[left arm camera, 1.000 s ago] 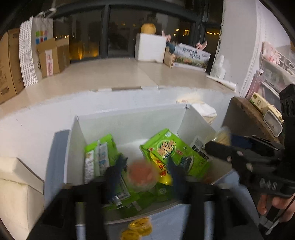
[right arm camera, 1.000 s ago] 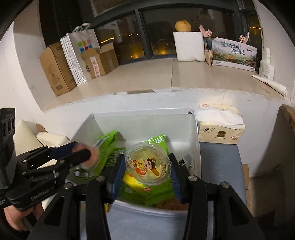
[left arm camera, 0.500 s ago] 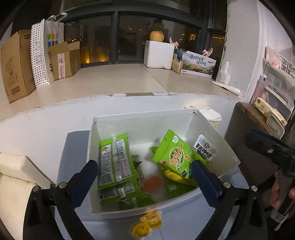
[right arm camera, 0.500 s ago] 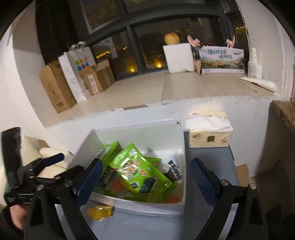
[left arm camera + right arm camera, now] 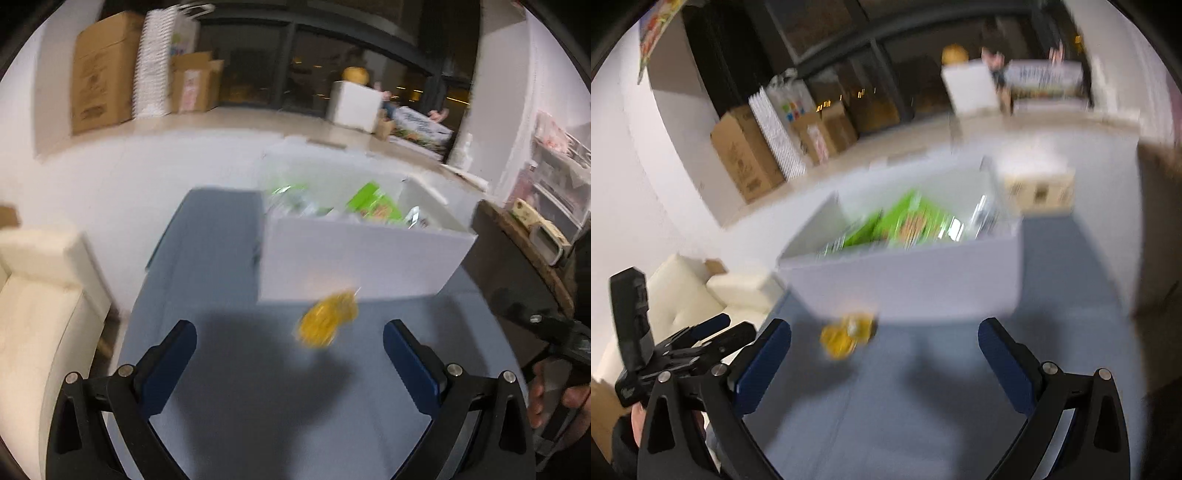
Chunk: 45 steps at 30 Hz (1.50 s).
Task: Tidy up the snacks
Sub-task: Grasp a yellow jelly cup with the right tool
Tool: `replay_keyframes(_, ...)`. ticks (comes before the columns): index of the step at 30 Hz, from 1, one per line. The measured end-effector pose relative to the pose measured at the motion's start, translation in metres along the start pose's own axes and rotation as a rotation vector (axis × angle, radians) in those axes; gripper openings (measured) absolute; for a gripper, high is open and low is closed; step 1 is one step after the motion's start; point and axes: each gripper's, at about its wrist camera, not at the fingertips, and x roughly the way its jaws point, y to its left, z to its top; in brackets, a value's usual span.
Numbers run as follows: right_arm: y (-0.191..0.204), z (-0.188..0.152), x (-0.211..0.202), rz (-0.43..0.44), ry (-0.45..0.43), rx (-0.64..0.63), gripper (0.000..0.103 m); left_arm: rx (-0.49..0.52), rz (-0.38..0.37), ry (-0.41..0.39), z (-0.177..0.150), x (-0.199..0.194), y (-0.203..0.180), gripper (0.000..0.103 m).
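Note:
A white box (image 5: 354,266) holding green snack packs (image 5: 373,205) stands on a blue-grey surface (image 5: 258,387); it also shows in the right wrist view (image 5: 916,273) with the green packs (image 5: 905,225). Yellow jelly cups (image 5: 327,323) lie on the surface just in front of the box, also in the right wrist view (image 5: 847,334). My left gripper (image 5: 290,354) is open and empty, pulled back from the box. My right gripper (image 5: 884,354) is open and empty, also back from it. Both views are blurred.
A tissue box (image 5: 1038,184) stands right of the white box. A cream cushion (image 5: 33,295) lies at the left. Cardboard boxes (image 5: 103,70) and a white foam box (image 5: 354,105) stand on the far ledge. A wooden edge (image 5: 524,240) is at the right.
Both grippers let go of jelly cups into the box, opened wide, and have pulled back and down. The box now sits farther away and the views are blurred by motion.

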Motion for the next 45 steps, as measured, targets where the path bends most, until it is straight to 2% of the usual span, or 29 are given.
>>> replay_keyframes(3,0.001,-0.009,0.035,0.037,0.077,0.036,0.103,-0.045,-0.006,0.029,-0.022,-0.002,0.013,0.103)
replay_keyframes(6,0.006,-0.006,0.069,0.029,0.115,0.016,0.103,-0.074,0.000,0.039,-0.038,-0.004,0.023,0.103)
replay_keyframes(13,0.016,0.017,0.127,0.020,0.176,0.098,0.103,-0.081,-0.001,0.051,-0.048,-0.004,0.028,0.103)
replay_keyframes(20,0.033,0.016,0.159,-0.034,0.228,0.077,0.103,-0.076,0.001,0.059,-0.048,0.000,0.027,0.103)
replay_keyframes(22,0.034,0.013,0.164,-0.045,0.235,0.075,0.097,-0.077,0.001,0.063,-0.047,0.002,0.028,0.103)
replay_keyframes(23,0.036,0.013,0.165,-0.064,0.234,0.054,0.081,-0.077,0.002,0.068,-0.048,0.004,0.028,0.103)
replay_keyframes(24,0.039,0.014,0.167,-0.088,0.231,0.036,0.074,-0.076,0.002,0.071,-0.048,0.004,0.028,0.103)
replay_keyframes(25,0.038,0.013,0.167,-0.072,0.227,0.041,0.072,-0.074,0.001,0.078,-0.049,0.006,0.027,0.103)
replay_keyframes(26,0.036,0.013,0.167,-0.040,0.228,0.057,0.061,-0.073,0.001,0.083,-0.049,0.008,0.027,0.103)
replay_keyframes(27,0.035,0.013,0.166,-0.042,0.225,0.063,0.048,-0.071,0.000,0.085,-0.049,0.009,0.026,0.103)
replay_keyframes(36,0.045,0.011,0.139,-0.041,0.175,0.005,0.046,-0.015,-0.014,0.110,-0.040,0.025,0.013,0.103)
replay_keyframes(45,0.043,0.011,0.061,-0.061,0.064,-0.131,0.046,0.119,-0.041,0.150,-0.013,0.077,-0.028,0.103)
